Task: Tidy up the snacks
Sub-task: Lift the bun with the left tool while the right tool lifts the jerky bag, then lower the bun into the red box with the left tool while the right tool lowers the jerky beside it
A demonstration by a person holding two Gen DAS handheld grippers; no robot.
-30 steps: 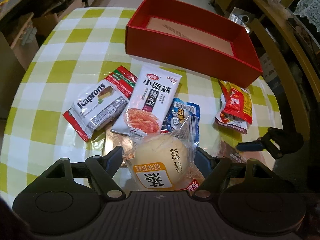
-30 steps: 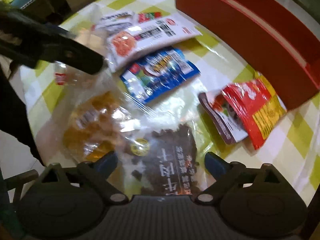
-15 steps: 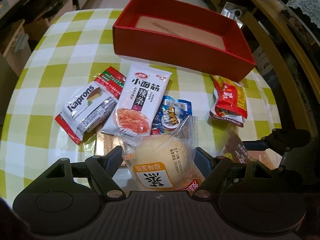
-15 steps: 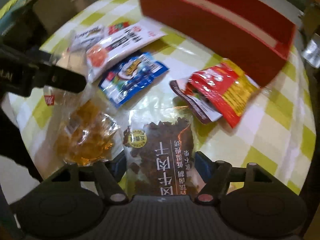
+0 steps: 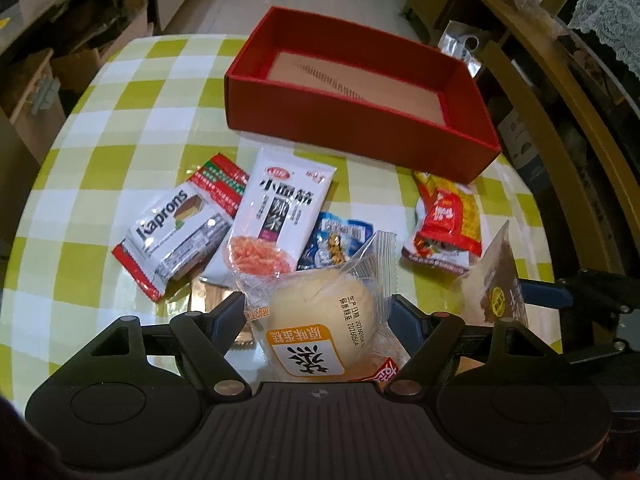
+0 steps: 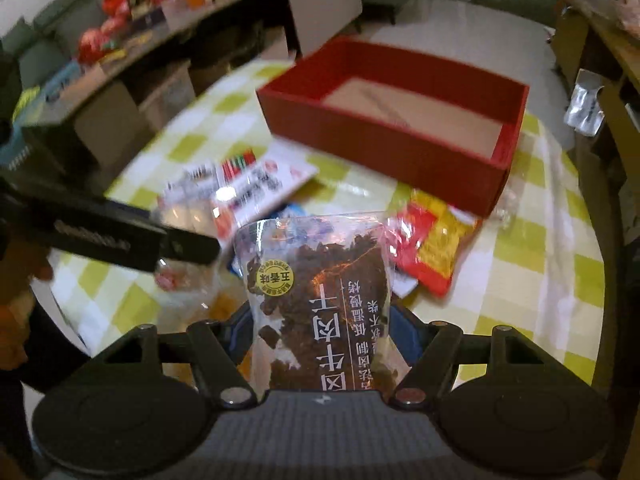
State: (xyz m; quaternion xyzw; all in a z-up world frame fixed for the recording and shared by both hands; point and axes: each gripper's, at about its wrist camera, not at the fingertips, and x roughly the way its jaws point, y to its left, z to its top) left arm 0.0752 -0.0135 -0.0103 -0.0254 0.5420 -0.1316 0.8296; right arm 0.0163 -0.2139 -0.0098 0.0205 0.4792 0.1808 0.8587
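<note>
- Red box (image 5: 360, 136) with brown floor, open-topped, well ahead of both sets of fingers on the checked tablecloth (image 5: 100, 128).
- Clear-fronted jerky pouch (image 6: 320, 300), dark chunks, yellow round sticker, raised off the cloth between the fingers of the right gripper (image 6: 320, 320); jaws just closed in, now pressed on both its edges.
- Round pale cake in clear wrapper (image 5: 320, 320), orange label, clamped at mid width by the left gripper (image 5: 318, 316).
- Loose packets just ahead: white noodle-snack packet (image 5: 280, 208), Kaprons wafer (image 5: 172, 236), red-yellow packet (image 5: 448, 220).

Checked table (image 5: 100, 184) carries red box (image 5: 352, 140) far beyond left gripper (image 5: 318, 314); Kaprons pack (image 5: 176, 236), white pack (image 5: 280, 216), blue pack (image 5: 336, 240) ahead; red-yellow pack (image 5: 448, 220) ahead-right.
</note>
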